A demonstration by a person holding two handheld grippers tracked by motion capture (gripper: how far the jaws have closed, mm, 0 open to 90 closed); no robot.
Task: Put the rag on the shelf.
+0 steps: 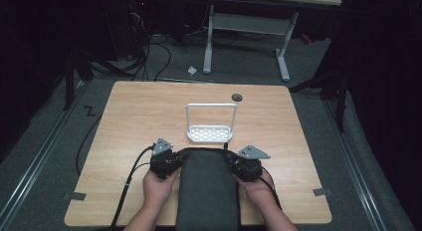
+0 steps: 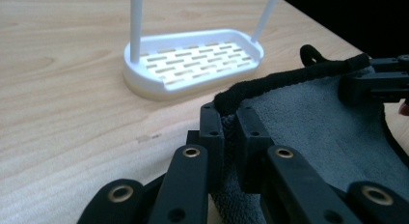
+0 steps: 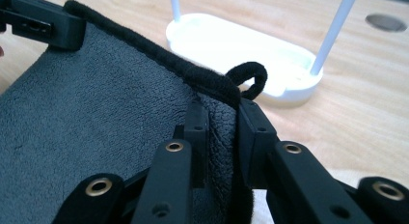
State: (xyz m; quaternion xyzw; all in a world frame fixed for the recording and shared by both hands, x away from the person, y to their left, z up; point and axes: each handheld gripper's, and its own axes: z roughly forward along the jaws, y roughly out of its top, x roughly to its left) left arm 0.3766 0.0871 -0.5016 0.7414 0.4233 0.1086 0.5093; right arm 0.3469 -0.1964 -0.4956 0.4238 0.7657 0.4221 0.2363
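Two sets of fingers, both mine, are clenched on one dark grey towel (image 1: 207, 188): the left gripper (image 1: 175, 156) pinches its far left corner and the right gripper (image 1: 230, 159) pinches its far right corner. From the high view I see the whole layout, with the towel running as a long strip from between my hands back to the near edge of the tabletop (image 1: 139, 116), and the black corded hem stretched between the two grippers. That view hides the grip itself under the grey three-cornered plates. The left gripper view fills this in: my left fingers (image 2: 212, 132) stand close together with the towel's black hem (image 2: 289, 79) rising out of the narrow gap between them and running off toward the other gripper. The right gripper view shows the same on the other side, my right fingers (image 3: 253, 132) squeezing the plush cloth just below the hem, and beside them a small black hanging loop (image 3: 251, 77) that curls off the corner. Just beyond the towel's far edge stands a white rack (image 1: 210, 134) with a slotted base and a tall hoop handle, apart from the cloth. Farther back a round dark grommet (image 1: 237, 97) sits in the tabletop.
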